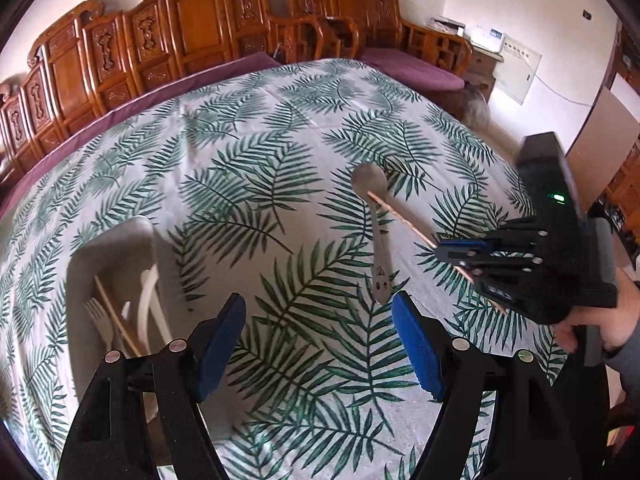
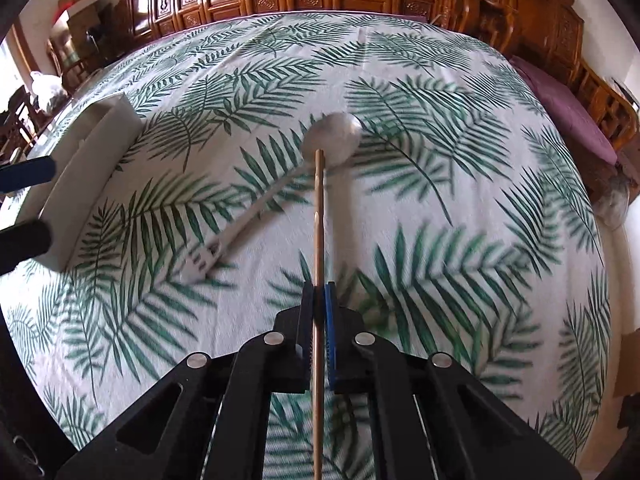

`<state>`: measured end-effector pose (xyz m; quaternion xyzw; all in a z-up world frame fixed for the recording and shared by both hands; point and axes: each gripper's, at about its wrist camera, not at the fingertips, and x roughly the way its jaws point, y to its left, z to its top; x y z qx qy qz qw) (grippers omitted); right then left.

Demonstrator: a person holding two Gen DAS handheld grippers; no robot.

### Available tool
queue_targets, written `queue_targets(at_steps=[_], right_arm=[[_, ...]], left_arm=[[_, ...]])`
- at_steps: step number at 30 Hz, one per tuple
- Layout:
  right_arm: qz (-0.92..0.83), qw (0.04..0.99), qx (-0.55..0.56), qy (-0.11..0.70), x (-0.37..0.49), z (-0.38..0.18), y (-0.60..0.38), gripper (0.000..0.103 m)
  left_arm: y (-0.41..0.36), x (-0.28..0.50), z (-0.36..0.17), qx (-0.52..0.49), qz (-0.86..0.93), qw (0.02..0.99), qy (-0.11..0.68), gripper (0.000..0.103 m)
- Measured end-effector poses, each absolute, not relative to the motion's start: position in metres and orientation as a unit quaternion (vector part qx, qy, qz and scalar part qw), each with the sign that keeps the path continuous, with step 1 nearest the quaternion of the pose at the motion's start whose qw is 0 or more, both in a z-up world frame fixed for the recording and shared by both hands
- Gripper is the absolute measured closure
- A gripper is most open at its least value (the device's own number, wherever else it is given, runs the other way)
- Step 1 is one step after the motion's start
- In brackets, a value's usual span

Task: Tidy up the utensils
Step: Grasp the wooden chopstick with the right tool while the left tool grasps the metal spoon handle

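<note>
- The right gripper is clamped on a thin wooden chopstick that points straight ahead.
- Beyond its tip a grey spoon lies on the leaf-print tablecloth, bowl far, handle slanting down-left.
- A white tray sits at the left, with the left gripper's fingers at that edge.

Green-fern white tablecloth; grey spoon
</note>
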<state>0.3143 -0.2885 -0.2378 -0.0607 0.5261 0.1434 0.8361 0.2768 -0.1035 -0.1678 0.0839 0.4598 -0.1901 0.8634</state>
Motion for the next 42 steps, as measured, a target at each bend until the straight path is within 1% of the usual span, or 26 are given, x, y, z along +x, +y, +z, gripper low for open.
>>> queue_targets(at_steps=[5, 14, 16, 17, 19, 23, 25, 27, 36, 42], right_arm=[[0.095, 0.847, -0.062, 0.52, 0.298, -0.235, -0.313, 0.097], [0.096, 0.857, -0.028, 0.506, 0.291, -0.239, -0.335, 0.097], [0.095, 0.859, -0.028, 0.502, 0.29, -0.239, -0.337, 0.097], [0.095, 0.86, -0.028, 0.5, 0.291, -0.24, -0.333, 0.097], [0.093, 0.863, -0.03, 0.495, 0.29, -0.24, -0.333, 0.097], [0.093, 0.865, -0.032, 0.492, 0.288, -0.24, -0.333, 0.096], [0.093, 0.867, -0.035, 0.489, 0.287, -0.24, -0.333, 0.096], [0.09, 0.869, -0.037, 0.485, 0.284, -0.241, -0.332, 0.096], [0.092, 0.868, -0.036, 0.486, 0.287, -0.24, -0.333, 0.096], [0.093, 0.868, -0.036, 0.487, 0.287, -0.24, -0.332, 0.096]], left_arm=[[-0.115, 0.28, -0.179, 0.082, -0.193, 0.86, 0.466, 0.031], [-0.151, 0.298, -0.19, 0.098, -0.214, 0.849, 0.472, 0.031], [-0.159, 0.308, -0.193, 0.102, -0.22, 0.846, 0.475, 0.039], [-0.163, 0.313, -0.195, 0.105, -0.222, 0.844, 0.477, 0.041], [-0.172, 0.322, -0.199, 0.112, -0.226, 0.839, 0.482, 0.052], [-0.185, 0.339, -0.205, 0.121, -0.23, 0.834, 0.487, 0.06], [-0.189, 0.349, -0.207, 0.123, -0.234, 0.829, 0.492, 0.067], [-0.193, 0.356, -0.21, 0.125, -0.233, 0.827, 0.496, 0.071], [-0.201, 0.373, -0.224, 0.12, -0.24, 0.807, 0.526, 0.078], [-0.202, 0.379, -0.233, 0.115, -0.231, 0.8, 0.542, 0.086]])
